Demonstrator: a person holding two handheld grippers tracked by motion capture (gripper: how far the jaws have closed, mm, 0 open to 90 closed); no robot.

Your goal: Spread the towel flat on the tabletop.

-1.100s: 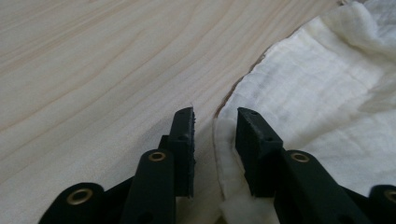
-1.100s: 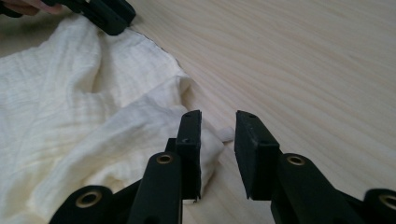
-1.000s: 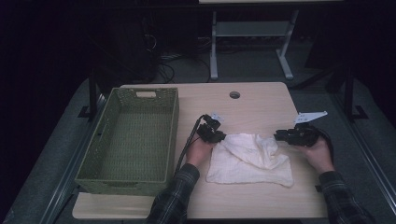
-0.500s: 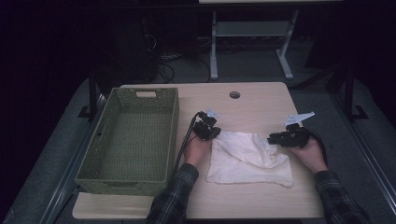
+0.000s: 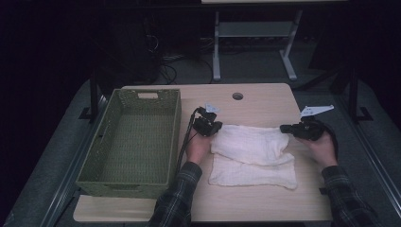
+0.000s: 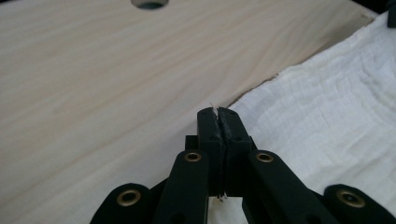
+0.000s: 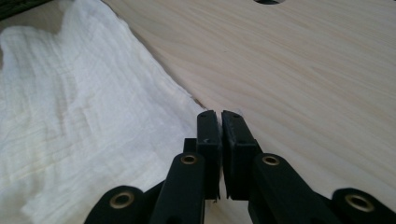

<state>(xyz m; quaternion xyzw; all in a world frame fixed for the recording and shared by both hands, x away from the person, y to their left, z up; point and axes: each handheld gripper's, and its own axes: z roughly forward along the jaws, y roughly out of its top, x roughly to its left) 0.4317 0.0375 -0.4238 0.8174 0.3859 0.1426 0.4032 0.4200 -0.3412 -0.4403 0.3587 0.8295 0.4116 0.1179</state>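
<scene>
At centre frame we pinch the white cloth [image 5: 253,151] with left gripper [image 5: 208,126] and right gripper [image 5: 299,129]; one fold begun; basket [image 5: 135,137] stays unfilled.

Black claw [image 6: 218,122] links with brass rivets; plaid sleeves [image 5: 177,198].

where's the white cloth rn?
High view: the white cloth lies on the table, right of the green basket, between the left gripper and right gripper.
</scene>
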